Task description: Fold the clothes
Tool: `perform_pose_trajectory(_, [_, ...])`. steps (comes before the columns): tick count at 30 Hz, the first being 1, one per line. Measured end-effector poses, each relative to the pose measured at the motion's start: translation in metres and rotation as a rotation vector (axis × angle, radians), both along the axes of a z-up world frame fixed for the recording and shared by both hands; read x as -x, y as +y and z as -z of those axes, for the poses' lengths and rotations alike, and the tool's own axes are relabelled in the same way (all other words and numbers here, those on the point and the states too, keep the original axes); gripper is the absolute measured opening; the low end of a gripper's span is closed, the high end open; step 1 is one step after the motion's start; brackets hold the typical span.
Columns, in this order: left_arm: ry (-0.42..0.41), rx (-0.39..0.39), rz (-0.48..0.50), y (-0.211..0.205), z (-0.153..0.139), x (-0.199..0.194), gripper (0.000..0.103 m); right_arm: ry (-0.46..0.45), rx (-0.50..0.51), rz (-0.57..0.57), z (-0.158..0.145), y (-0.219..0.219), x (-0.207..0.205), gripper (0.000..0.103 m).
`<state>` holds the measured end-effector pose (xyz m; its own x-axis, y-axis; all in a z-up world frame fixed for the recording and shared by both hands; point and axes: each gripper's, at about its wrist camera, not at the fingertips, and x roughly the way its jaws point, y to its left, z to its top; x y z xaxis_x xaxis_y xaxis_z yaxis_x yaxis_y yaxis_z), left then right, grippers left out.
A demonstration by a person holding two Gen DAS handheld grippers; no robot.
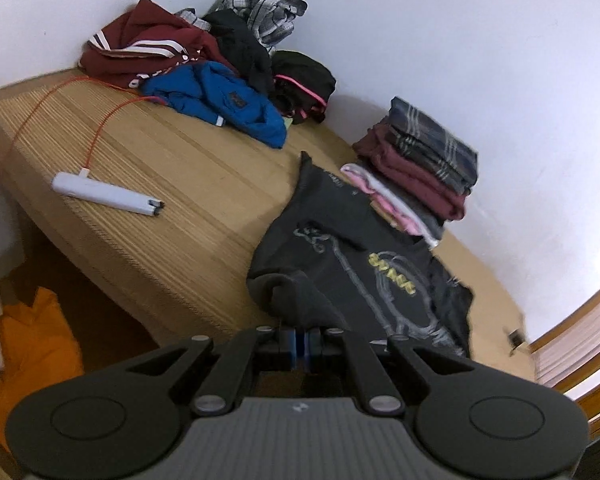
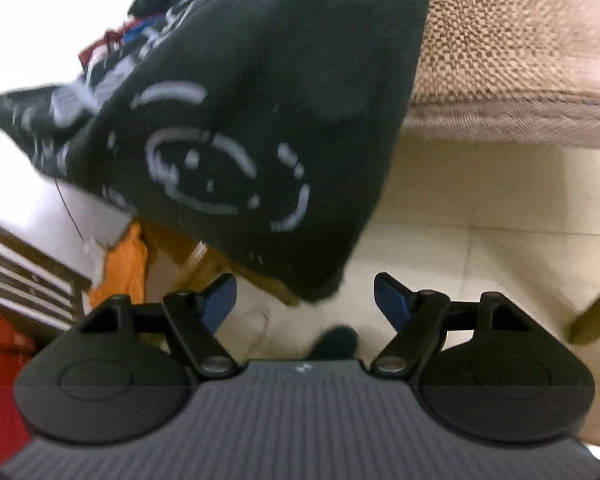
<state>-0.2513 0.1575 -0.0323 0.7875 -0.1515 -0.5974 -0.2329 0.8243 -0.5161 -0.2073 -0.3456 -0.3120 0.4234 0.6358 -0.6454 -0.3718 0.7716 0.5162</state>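
On the mat [image 1: 188, 184] we see one black shirt [image 1: 360, 264], its edge pinched in our left gripper [image 1: 300, 342], jaws together. Our right gripper [image 2: 304, 300]: jaws apart, nothing between them, shirt corner hanging just above. Two clothes piles: one folded stack [image 1: 416, 168], one loose heap [image 1: 220, 60].

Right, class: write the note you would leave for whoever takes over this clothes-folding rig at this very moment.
Left gripper: shut on the black printed T-shirt at its near edge.
Right gripper: open, nothing between its pads; a corner of the same shirt hangs just ahead of it, over the mat's edge.
Folded stack: against the wall, beyond the shirt.
Unfolded pile: at the far corner of the woven mat.
Done: the stacked garments.
Left: fold this shirt, stack it, then work through the pile.
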Motion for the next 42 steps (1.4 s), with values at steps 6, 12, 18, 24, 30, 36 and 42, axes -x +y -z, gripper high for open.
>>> perform_pose_trajectory(6, [-0.028, 0.044, -0.021, 0.002, -0.002, 0.002, 0.003, 0.04, -0.078, 0.035, -0.031, -0.012, 0.03, 0.006])
perform_pose_trajectory(12, [-0.101, 0.101, -0.085, -0.015, -0.025, 0.008, 0.003, 0.177, -0.33, 0.061, -0.101, -0.052, 0.068, 0.006])
perform_pose_trajectory(18, [-0.137, 0.251, -0.148, -0.015, -0.038, -0.04, 0.003, 0.138, -0.687, 0.236, -0.185, -0.097, 0.04, 0.006])
perform_pose_trajectory(24, [-0.152, 0.24, -0.143, 0.0, -0.038, -0.133, 0.003, -0.004, -0.828, 0.377, -0.247, -0.101, -0.037, 0.006])
perform_pose_trajectory(30, [-0.125, 0.3, -0.101, 0.016, -0.026, -0.238, 0.003, -0.054, -0.84, 0.576, -0.246, -0.102, -0.136, 0.006])
perform_pose_trajectory(36, [-0.1, 0.264, -0.056, 0.014, -0.017, -0.328, 0.003, -0.047, -0.809, 0.664, -0.229, -0.109, -0.224, 0.006])
perform_pose_trajectory(42, [-0.129, 0.239, -0.054, -0.002, -0.025, -0.383, 0.003, -0.033, -0.818, 0.681, -0.222, -0.125, -0.282, 0.006])
